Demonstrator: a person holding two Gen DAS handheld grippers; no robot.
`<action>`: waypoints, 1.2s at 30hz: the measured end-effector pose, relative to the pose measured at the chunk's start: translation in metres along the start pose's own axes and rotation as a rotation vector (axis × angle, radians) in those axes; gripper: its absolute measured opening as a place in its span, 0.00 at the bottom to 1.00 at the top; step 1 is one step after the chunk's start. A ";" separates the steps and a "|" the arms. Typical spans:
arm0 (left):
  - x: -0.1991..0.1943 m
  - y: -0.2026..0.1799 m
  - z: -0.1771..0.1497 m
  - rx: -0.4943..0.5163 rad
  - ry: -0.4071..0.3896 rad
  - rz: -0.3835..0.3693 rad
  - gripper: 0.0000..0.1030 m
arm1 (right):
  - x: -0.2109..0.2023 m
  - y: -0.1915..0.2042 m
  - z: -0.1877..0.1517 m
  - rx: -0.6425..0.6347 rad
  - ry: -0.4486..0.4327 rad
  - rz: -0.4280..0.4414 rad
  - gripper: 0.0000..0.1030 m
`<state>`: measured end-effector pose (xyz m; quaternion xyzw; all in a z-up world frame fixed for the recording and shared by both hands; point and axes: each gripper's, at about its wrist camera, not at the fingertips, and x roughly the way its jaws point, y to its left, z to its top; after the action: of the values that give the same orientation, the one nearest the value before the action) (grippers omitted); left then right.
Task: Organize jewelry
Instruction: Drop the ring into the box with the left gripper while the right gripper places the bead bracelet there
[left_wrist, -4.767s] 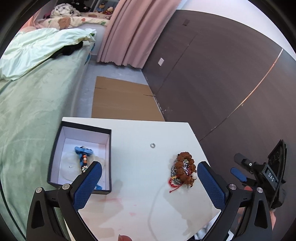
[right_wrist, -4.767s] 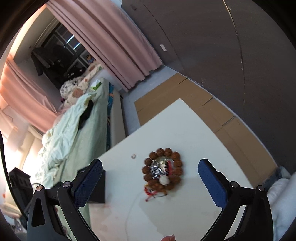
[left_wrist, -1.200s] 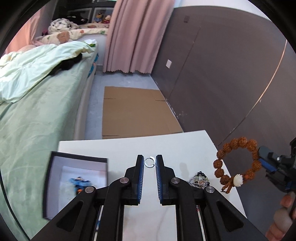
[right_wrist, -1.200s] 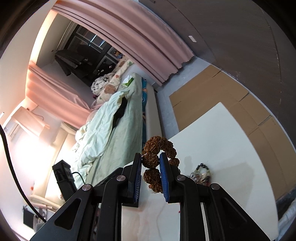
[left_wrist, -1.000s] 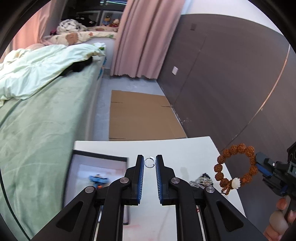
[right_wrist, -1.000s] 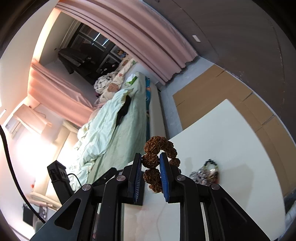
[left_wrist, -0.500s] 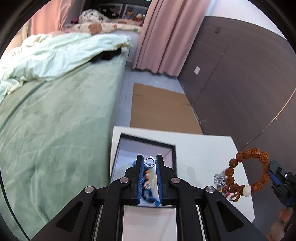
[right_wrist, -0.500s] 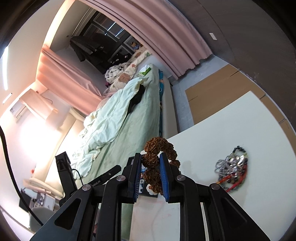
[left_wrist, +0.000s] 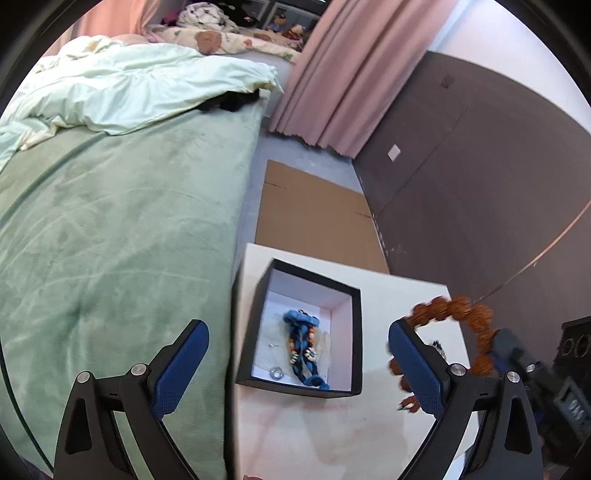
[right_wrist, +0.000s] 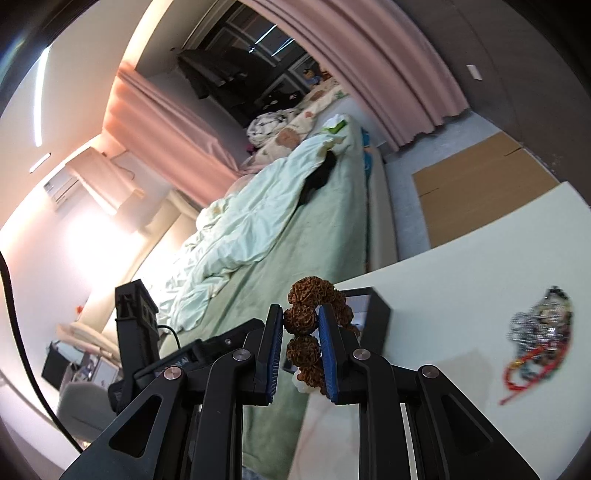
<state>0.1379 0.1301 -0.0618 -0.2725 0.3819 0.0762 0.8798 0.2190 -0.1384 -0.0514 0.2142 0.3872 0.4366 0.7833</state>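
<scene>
1. the left gripper (left_wrist: 297, 365) hangs above the box (left_wrist: 354, 332); its jaws are opening wide, with nothing between them.
2. the ring (left_wrist: 276, 372) lies on the box floor, near-left corner, just left of the blue bracelet (left_wrist: 303, 347).
3. the right gripper (right_wrist: 301, 349) grips the brown bracelet (right_wrist: 303, 321) narrowly, pads pressed on one bead; the loop rises above and hangs below the fingers.
4. in the right wrist view the box (right_wrist: 376, 317) sits just beyond the fingertips, slightly right.
5. judgement: the right hand is the one placed to drop next; it needs a short advance over the box rim.
6. the remaining pile (right_wrist: 539, 332) lies on the table (right_wrist: 461, 266), well right of the box.
</scene>
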 end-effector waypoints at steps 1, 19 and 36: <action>-0.004 0.004 0.002 -0.011 -0.008 -0.002 0.95 | 0.006 0.003 -0.001 -0.004 0.005 0.000 0.21; -0.025 0.035 0.017 -0.086 -0.062 -0.008 0.95 | 0.066 0.026 -0.006 -0.079 0.103 -0.041 0.64; -0.016 -0.016 0.001 0.029 -0.027 -0.058 1.00 | -0.056 -0.025 0.014 0.007 -0.029 -0.273 0.88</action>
<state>0.1325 0.1185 -0.0434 -0.2696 0.3632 0.0488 0.8905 0.2252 -0.1995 -0.0361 0.1688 0.4028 0.3214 0.8402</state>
